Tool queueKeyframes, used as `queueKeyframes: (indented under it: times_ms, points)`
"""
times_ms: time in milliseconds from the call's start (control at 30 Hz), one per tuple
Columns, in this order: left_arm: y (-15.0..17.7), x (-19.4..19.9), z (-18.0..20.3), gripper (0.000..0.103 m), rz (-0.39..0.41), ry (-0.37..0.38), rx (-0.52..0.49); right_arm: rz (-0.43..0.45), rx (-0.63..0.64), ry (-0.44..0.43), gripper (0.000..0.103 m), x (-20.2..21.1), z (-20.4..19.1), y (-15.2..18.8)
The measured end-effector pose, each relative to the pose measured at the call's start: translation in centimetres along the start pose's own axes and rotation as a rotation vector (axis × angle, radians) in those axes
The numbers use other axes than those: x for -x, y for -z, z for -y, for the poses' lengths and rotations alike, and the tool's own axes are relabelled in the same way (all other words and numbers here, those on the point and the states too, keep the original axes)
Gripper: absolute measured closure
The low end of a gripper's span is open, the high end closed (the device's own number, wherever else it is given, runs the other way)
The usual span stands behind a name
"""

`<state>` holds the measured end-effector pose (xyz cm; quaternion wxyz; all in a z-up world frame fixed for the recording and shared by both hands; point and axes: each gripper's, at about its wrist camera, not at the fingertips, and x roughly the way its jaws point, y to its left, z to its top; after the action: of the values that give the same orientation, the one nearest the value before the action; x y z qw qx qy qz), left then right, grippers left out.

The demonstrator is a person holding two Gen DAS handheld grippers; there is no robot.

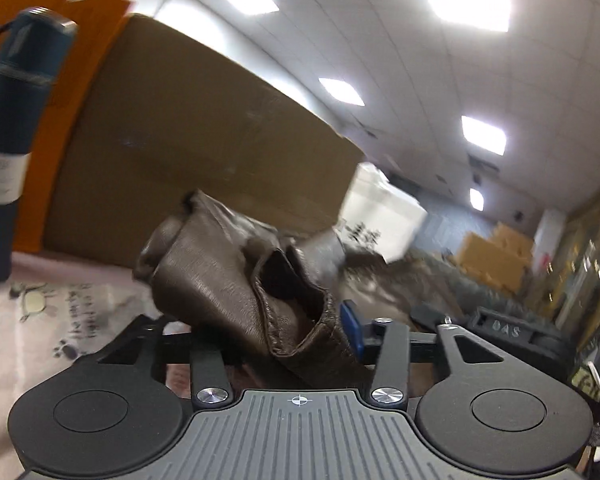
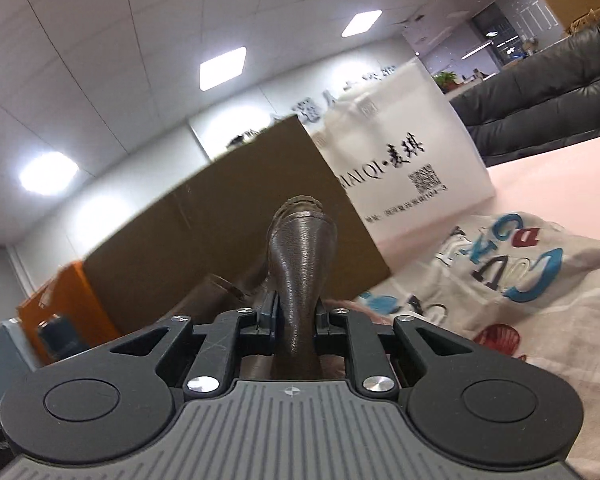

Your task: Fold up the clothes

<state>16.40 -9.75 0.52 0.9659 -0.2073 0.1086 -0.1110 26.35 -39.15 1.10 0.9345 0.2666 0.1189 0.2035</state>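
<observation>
Both tools tipped up toward the ceiling, each gripping the same dark brown leather-look garment (image 1: 220, 280). Left tool (image 1: 296, 332): garment bunched between its fingers, a hemmed opening with stitched edge sitting right at the blue pad (image 1: 350, 326); the other finger is hidden by the fabric, so it reads as pinching the garment, though pad contact on that side is not visible. Right tool (image 2: 296, 320): fingers pressed in on a narrow rolled section of the garment (image 2: 300, 264), which rises upright from the jaws to a ribbed edge at the top. Garment is lifted off the worktop (image 2: 560, 160), held in the air between the two tools. On the pink worktop lies a light printed cloth (image 2: 540, 280) with coloured letters, right of the right tool. Behind: a big cardboard box (image 1: 188, 152), a white paper bag (image 2: 400, 148) with black print and QR code, an orange box (image 1: 60, 40). A dark blue flask (image 1: 12, 120) stands upright at far left in the left view. Black sofa (image 2: 540, 92) beyond the worktop.
</observation>
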Motion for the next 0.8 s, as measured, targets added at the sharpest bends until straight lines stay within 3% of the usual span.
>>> queueKeyframes:
  times_ms: [67, 233, 300, 433, 567, 633, 800]
  points:
    - [0.2, 0.2, 0.1, 0.046, 0.010, -0.042, -0.021, -0.014, 0.016, 0.027, 0.083, -0.4, -0.3, 0.3]
    - [-0.4, 0.7, -0.3, 0.010, 0.027, -0.162, -0.015, -0.074, 0.057, 0.157, 0.073, -1.5, -0.5, 1.1]
    - [-0.2, 0.1, -0.5, 0.008, 0.005, -0.222, -0.027, -0.090, 0.048, 0.212, 0.069, -2.1, 0.1, 1.4]
    - [-0.4, 0.5, -0.6, 0.008, 0.013, -0.203, -0.009, -0.082, 0.068, 0.232, 0.063, -1.8, 0.1, 1.7]
    - [-0.5, 1.1, -0.7, 0.003, 0.025, -0.185, 0.007, -0.002, 0.075, 0.234, 0.047, -0.4, -0.3, 2.0]
    - [-0.8, 1.7, -0.3, 0.002, 0.044, -0.183, 0.003, 0.056, 0.074, 0.233, 0.025, 0.5, -0.5, 2.1]
    - [-2.0, 3.9, 0.3, 0.000, 0.099, -0.181, -0.018, 0.275, 0.152, 0.178, 0.004, 4.1, -2.5, 2.5]
